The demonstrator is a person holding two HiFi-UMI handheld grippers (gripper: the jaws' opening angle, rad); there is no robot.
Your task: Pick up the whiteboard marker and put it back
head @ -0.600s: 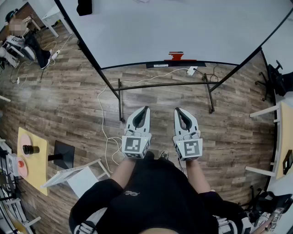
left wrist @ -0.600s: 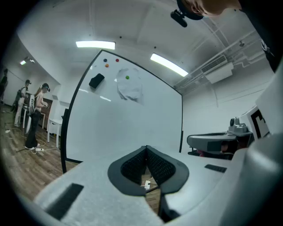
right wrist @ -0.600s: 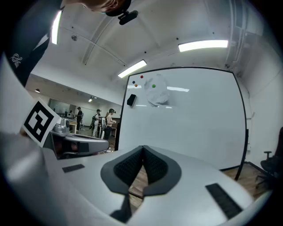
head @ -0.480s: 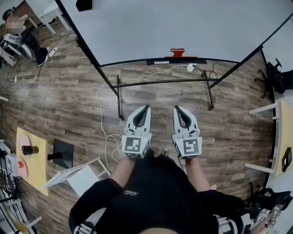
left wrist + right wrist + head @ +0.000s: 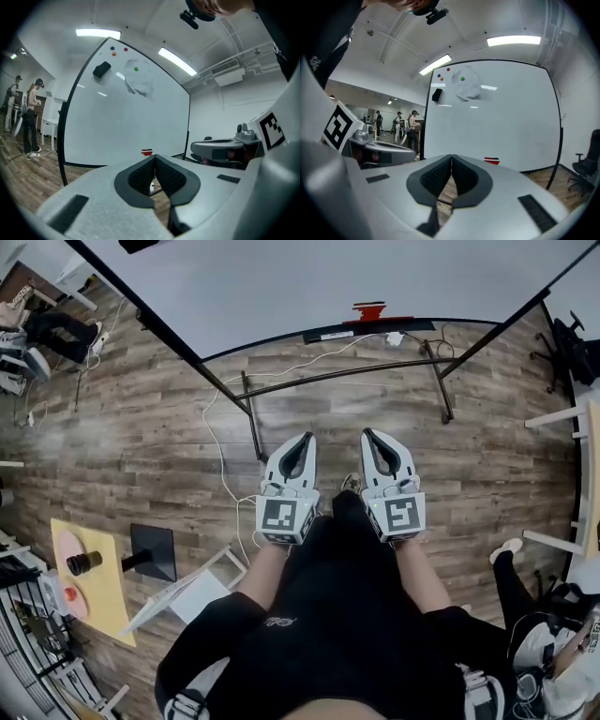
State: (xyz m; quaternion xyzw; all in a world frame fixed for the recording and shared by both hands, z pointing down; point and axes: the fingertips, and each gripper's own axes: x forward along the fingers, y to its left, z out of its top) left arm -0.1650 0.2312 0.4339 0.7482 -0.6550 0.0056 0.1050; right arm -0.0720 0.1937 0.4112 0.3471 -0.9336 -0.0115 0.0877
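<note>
the whiteboard (image 5: 309,277) stands well ahead across the floor. left claw (image 5: 304,439) and right claw (image 5: 368,434) are both pressed together and empty, so i judge this the approach step. next: step closer, spread one claw. the whiteboard marker (image 5: 368,311), small and red, lies on the board's bottom ledge.

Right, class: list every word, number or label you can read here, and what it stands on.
None can be read.
Print on the black shirt: too small to read.
White label below the whiteboard: too small to read.
Square markers on the left gripper and right gripper: patterns, no words.
</note>
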